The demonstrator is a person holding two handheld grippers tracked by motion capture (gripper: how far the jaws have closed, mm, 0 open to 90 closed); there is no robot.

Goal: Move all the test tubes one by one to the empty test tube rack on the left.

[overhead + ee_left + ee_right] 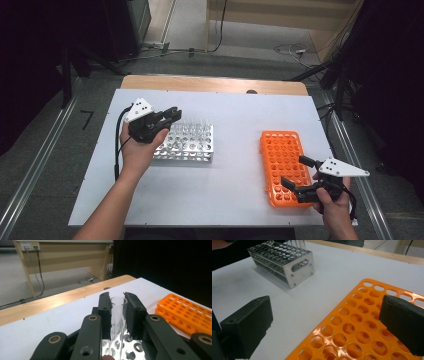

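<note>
Lower part of the clear glass test tube [117, 322] is hidden between black jaws at bottom centre of the left gripper view. Orange plastic perforated rack [362, 335] runs off the lower right edge of the right gripper view.

At centre left of the frame, the left gripper [172, 114] hovered over a silver metal tube rack [186, 144]. At lower right, the right gripper [296, 173] stood open-jawed over an orange plastic tube rack [282, 159] on the white table [235, 125].
</note>
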